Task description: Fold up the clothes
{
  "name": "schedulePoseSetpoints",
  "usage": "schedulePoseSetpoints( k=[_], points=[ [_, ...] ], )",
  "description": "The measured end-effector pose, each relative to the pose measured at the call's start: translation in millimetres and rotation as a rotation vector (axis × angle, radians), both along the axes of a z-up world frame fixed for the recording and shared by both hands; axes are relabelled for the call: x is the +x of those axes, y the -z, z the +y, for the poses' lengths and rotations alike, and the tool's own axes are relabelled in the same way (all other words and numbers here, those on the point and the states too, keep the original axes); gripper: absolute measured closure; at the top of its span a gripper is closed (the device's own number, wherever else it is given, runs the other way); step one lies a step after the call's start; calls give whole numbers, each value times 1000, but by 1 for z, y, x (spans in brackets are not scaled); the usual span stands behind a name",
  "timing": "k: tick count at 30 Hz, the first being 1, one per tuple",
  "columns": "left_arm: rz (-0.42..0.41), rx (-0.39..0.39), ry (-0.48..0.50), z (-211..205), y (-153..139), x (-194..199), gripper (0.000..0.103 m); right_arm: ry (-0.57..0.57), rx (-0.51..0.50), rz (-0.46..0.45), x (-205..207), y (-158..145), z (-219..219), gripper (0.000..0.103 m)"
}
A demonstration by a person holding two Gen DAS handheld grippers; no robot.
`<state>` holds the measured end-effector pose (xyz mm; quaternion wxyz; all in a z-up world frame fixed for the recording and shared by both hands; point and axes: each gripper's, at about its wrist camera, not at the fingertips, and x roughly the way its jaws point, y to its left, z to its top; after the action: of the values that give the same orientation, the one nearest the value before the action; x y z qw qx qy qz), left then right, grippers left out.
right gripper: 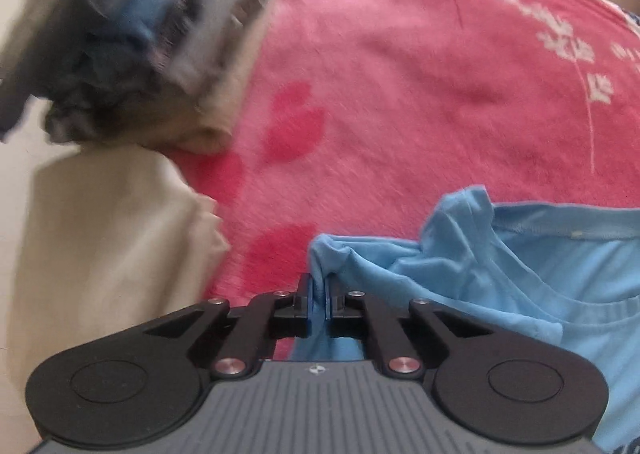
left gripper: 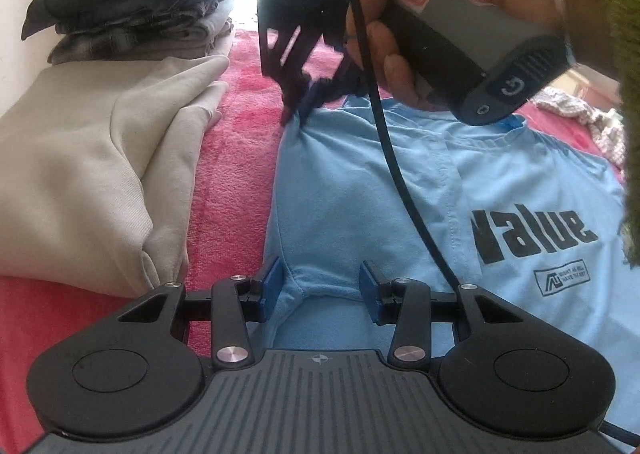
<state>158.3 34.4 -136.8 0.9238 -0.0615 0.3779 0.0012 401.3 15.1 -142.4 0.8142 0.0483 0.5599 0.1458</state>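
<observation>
On the bed (right gripper: 400, 73), a blue shirt (left gripper: 360, 205) lies flat, its left fold edge running from the right gripper (right gripper: 319, 300), clenched on that far corner, to the left gripper (left gripper: 324, 288), whose parted jaws straddle the near corner ungrasped.

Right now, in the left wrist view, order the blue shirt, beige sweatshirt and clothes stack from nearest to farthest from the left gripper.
1. Blue shirt: between the left gripper's fingers.
2. Beige sweatshirt: left, on the red blanket.
3. Clothes stack: far left, behind the sweatshirt.
</observation>
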Motion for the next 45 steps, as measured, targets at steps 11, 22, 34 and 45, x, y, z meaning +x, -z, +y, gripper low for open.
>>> schedulePoseSetpoints(
  k=[11, 22, 34, 45],
  points=[
    [0, 15, -10, -2, 1, -1, 61, -157, 7, -72, -1, 15, 44, 94],
    [11, -14, -28, 3, -10, -3, 61, -25, 52, -282, -34, -69, -78, 63],
    [69, 1, -21, 13, -7, -14, 61, -199, 11, -224, -105, -8, -101, 76],
    [83, -11, -24, 14, -8, -14, 61, -225, 38, -324, -103, 0, -79, 79]
  ],
)
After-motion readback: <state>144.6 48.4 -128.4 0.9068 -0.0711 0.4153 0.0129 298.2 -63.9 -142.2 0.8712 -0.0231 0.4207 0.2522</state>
